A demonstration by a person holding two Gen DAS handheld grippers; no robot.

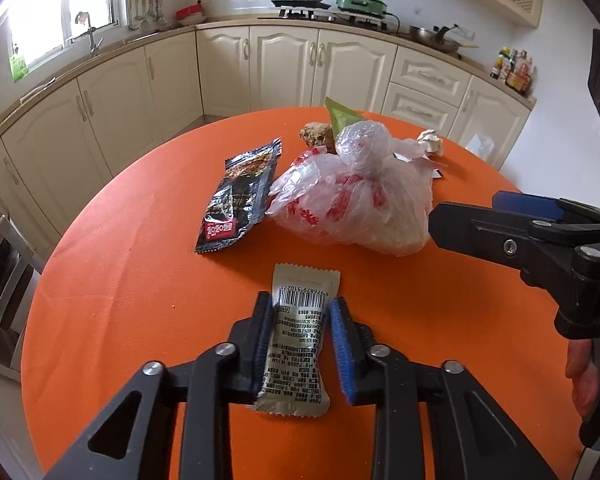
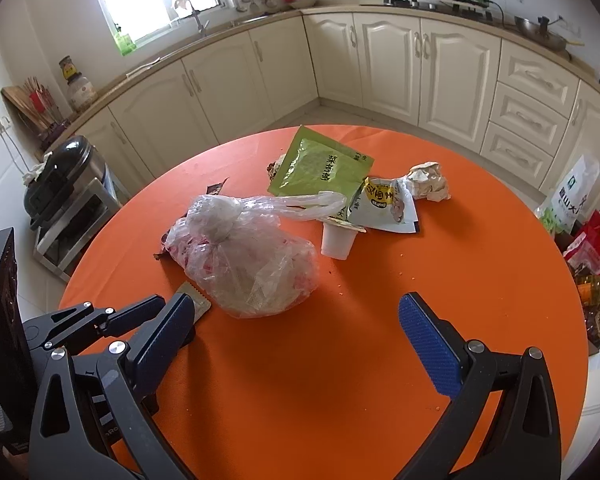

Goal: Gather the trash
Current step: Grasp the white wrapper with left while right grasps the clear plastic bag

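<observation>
On the round orange table (image 1: 120,280) my left gripper (image 1: 300,316) is shut on a grey barcode snack wrapper (image 1: 300,328); the wrapper's tip also shows in the right wrist view (image 2: 196,300). A knotted clear plastic bag (image 1: 352,204) (image 2: 244,256) lies mid-table. A black snack packet (image 1: 240,196) lies left of it. My right gripper (image 2: 296,320) is open and empty, just in front of the bag; it also shows in the left wrist view (image 1: 500,232). Behind the bag lie a green packet (image 2: 320,164), a white-yellow packet (image 2: 384,204), a small white cup (image 2: 338,240) and crumpled paper (image 2: 428,182).
Cream kitchen cabinets (image 2: 380,68) curve around behind the table. A cooker on a metal stand (image 2: 68,188) stands at the left. Bags and oil bottles (image 2: 588,248) sit on the floor at the right. A brown lump (image 1: 316,134) lies at the table's far side.
</observation>
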